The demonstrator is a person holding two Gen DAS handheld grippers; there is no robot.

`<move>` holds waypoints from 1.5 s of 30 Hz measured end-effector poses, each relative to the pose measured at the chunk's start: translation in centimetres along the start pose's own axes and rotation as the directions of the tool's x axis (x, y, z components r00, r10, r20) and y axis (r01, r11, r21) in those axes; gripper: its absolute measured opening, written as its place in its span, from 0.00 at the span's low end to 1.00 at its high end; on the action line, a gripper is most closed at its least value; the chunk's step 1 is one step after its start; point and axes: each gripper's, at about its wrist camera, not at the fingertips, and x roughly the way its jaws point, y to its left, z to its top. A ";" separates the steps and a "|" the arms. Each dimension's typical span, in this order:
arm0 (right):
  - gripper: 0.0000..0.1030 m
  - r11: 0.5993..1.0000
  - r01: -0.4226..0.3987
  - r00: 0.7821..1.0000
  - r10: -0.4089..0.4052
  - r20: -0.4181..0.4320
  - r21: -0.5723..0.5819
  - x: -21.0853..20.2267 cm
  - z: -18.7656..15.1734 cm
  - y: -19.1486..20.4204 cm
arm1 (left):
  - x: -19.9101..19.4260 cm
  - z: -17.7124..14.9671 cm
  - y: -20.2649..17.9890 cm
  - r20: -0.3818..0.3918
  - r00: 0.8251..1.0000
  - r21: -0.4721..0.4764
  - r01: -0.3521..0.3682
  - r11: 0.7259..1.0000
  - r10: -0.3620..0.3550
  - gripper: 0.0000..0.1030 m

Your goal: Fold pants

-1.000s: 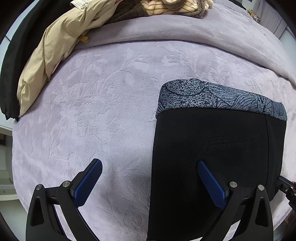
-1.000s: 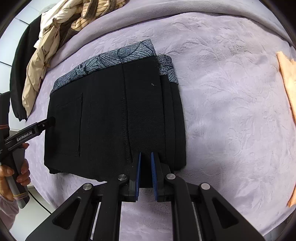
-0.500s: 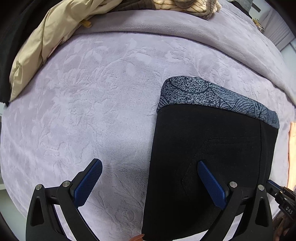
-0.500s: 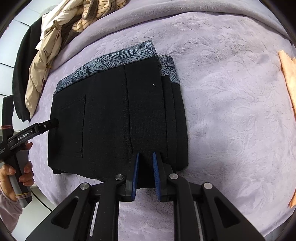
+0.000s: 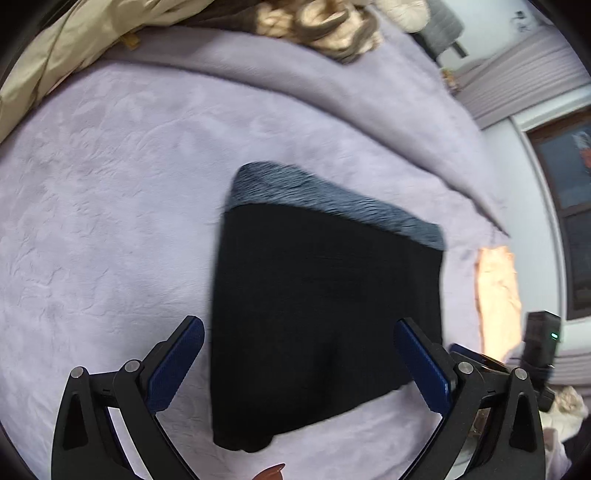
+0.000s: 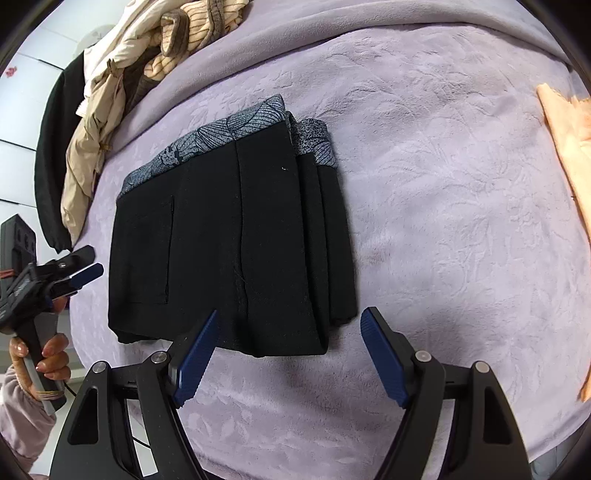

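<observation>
Black pants [image 6: 229, 251] with a blue-grey patterned waistband [image 6: 221, 133] lie folded into a compact stack on the lilac bedspread [image 6: 443, 221]. They also show in the left wrist view [image 5: 325, 314], which is blurred. My right gripper [image 6: 291, 354] is open and empty, just in front of the stack's near edge. My left gripper [image 5: 299, 365] is open and empty, held over the near part of the stack; it also shows at the left edge of the right wrist view [image 6: 79, 269], beside the stack.
A pile of clothes, a beige jacket [image 6: 92, 129] and a striped garment [image 6: 192, 33], lies at the far left of the bed. An orange cloth [image 6: 569, 140] lies at the right edge. The bed's near edge runs just below the grippers.
My right gripper has opened, let go of the stack's near edge and drawn back a little. My left gripper has swung away to the right and stayed open.
</observation>
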 end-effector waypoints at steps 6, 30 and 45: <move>0.80 1.000 -0.005 1.000 0.005 -0.004 -0.024 -0.2 -0.2 0.1 | 0.0 -0.4 -0.2 -0.037 0.995 0.055 -0.091 0.994 0.093 1.00; 0.81 0.917 -0.395 0.905 0.399 -0.148 0.057 5.7 5.2 -5.9 | 6.2 3.0 3.0 -0.171 0.985 0.078 0.044 0.996 -0.030 1.00; 0.43 0.856 -0.480 0.862 0.501 -0.079 0.193 7.0 5.5 -5.7 | 5.9 1.8 -0.4 -0.062 0.998 0.113 0.025 0.993 -0.018 0.65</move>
